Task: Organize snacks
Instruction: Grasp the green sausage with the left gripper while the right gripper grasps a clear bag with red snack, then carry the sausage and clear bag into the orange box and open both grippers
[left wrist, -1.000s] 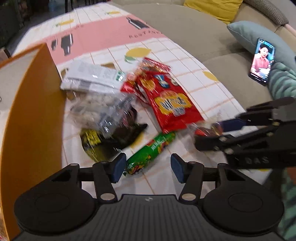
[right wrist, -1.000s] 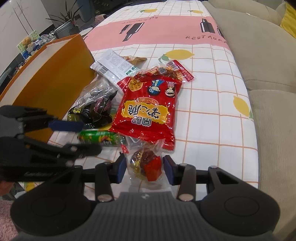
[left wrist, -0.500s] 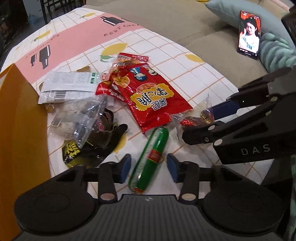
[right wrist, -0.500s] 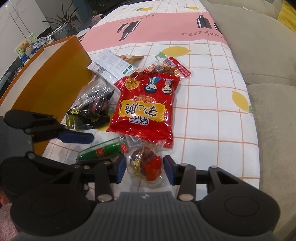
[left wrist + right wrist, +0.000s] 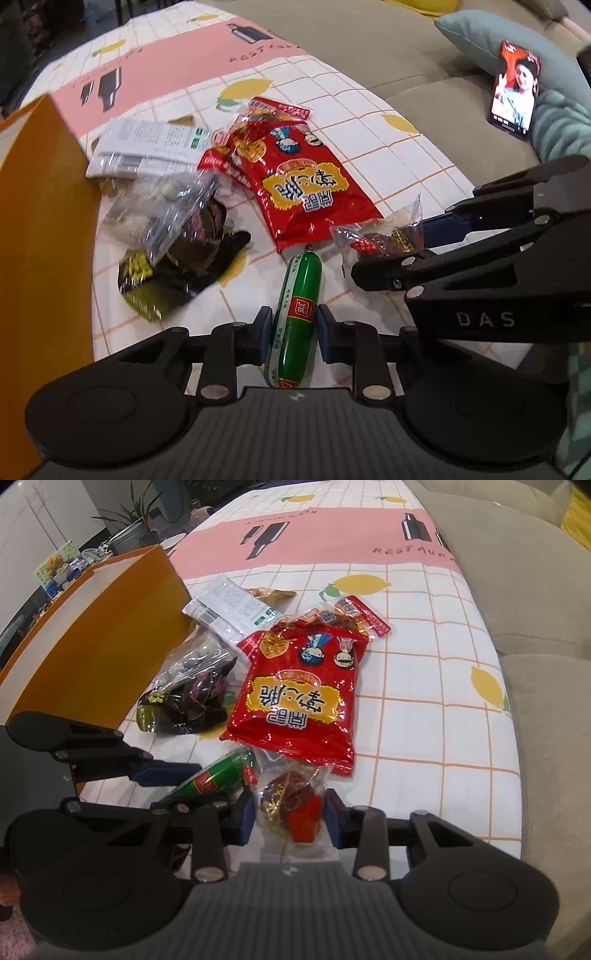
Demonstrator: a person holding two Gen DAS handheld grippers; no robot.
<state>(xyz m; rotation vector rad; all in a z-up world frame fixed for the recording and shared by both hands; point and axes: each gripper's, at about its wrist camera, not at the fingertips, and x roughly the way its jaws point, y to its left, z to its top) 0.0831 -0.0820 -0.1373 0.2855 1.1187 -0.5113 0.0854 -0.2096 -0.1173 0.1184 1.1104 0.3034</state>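
My left gripper (image 5: 293, 328) is shut on a green sausage stick (image 5: 297, 321), which also shows in the right wrist view (image 5: 218, 775). My right gripper (image 5: 290, 816) is shut on a small clear packet of red-brown snack (image 5: 295, 808), which also shows in the left wrist view (image 5: 380, 240). A big red snack bag (image 5: 299, 698) lies in the middle of the tablecloth. A dark clear bag (image 5: 188, 698) and a white packet (image 5: 229, 609) lie beside an orange box (image 5: 99, 627).
The snacks lie on a checked lemon-print cloth with a pink band (image 5: 332, 535). A beige sofa (image 5: 535, 609) runs along the right edge. A phone (image 5: 515, 90) leans on a blue cushion. The orange box wall (image 5: 40, 221) stands close on the left.
My left gripper has moved onto the green sausage stick and closed on it. The right gripper has stayed on the small packet and closed further on it.
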